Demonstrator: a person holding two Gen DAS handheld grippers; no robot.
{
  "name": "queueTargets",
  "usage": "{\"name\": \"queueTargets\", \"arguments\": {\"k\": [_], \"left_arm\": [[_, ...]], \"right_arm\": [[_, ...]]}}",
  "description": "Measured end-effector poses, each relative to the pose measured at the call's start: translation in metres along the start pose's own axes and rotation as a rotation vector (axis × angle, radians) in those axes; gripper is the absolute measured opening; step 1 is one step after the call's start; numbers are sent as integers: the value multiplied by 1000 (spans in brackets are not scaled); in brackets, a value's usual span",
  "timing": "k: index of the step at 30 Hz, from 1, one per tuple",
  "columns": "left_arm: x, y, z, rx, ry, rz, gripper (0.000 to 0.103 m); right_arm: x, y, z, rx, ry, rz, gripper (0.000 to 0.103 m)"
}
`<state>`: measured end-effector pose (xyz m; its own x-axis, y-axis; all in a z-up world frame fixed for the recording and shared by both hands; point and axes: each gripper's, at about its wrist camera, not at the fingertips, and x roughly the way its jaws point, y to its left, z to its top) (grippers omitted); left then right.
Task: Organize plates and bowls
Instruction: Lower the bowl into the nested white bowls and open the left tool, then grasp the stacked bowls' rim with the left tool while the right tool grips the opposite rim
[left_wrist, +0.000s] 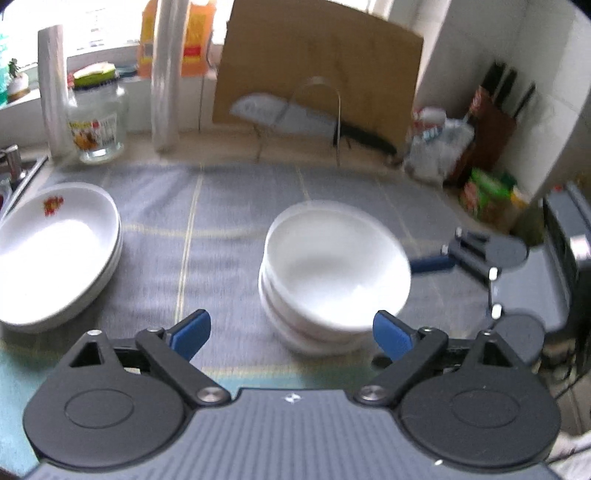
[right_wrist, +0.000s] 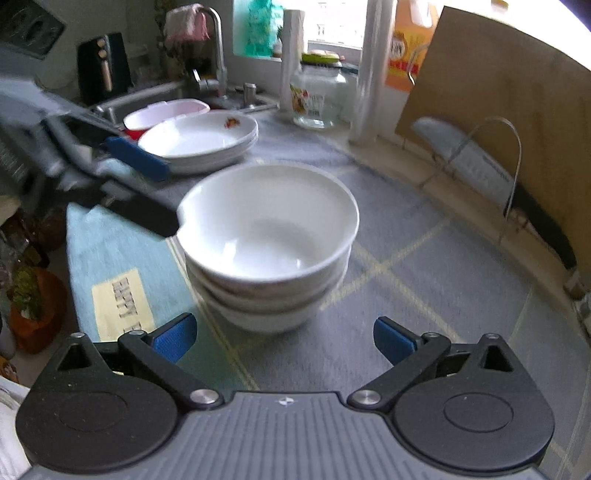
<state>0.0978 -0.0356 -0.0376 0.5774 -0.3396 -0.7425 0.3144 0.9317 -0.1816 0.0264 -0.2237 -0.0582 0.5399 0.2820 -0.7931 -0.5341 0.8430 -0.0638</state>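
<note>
Three white bowls (left_wrist: 332, 273) sit nested on the grey checked mat (left_wrist: 221, 221), also plain in the right wrist view as the bowl stack (right_wrist: 269, 236). A stack of white plates (left_wrist: 55, 251) with a red motif lies to the left, seen too as plates (right_wrist: 199, 136). My left gripper (left_wrist: 291, 334) is open just short of the bowls, its right pad beside the stack's lower edge. My right gripper (right_wrist: 284, 338) is open wide just in front of the stack, nothing between its pads. One left gripper finger (right_wrist: 147, 214) overlaps the top bowl's rim in the right wrist view.
A cutting board (left_wrist: 317, 74) leans on the back wall behind a wire rack (left_wrist: 314, 110) holding a cleaver. A glass jar (left_wrist: 96, 125), wrap rolls, a knife block (left_wrist: 491, 122) and packets line the back. The sink with a tap (right_wrist: 218, 55) and a pink basin (right_wrist: 166, 110) is at left.
</note>
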Motion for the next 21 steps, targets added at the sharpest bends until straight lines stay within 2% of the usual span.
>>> {"name": "queueTargets", "arguments": {"k": [7, 16, 21], "left_arm": [[23, 13, -20, 82, 73, -23, 94], [54, 14, -25, 280, 123, -82, 94], [68, 7, -22, 367, 129, -99, 99]], "right_arm": [[16, 12, 2, 35, 65, -69, 103], [25, 21, -5, 109, 134, -162, 103], [28, 10, -14, 152, 151, -155, 103]]}}
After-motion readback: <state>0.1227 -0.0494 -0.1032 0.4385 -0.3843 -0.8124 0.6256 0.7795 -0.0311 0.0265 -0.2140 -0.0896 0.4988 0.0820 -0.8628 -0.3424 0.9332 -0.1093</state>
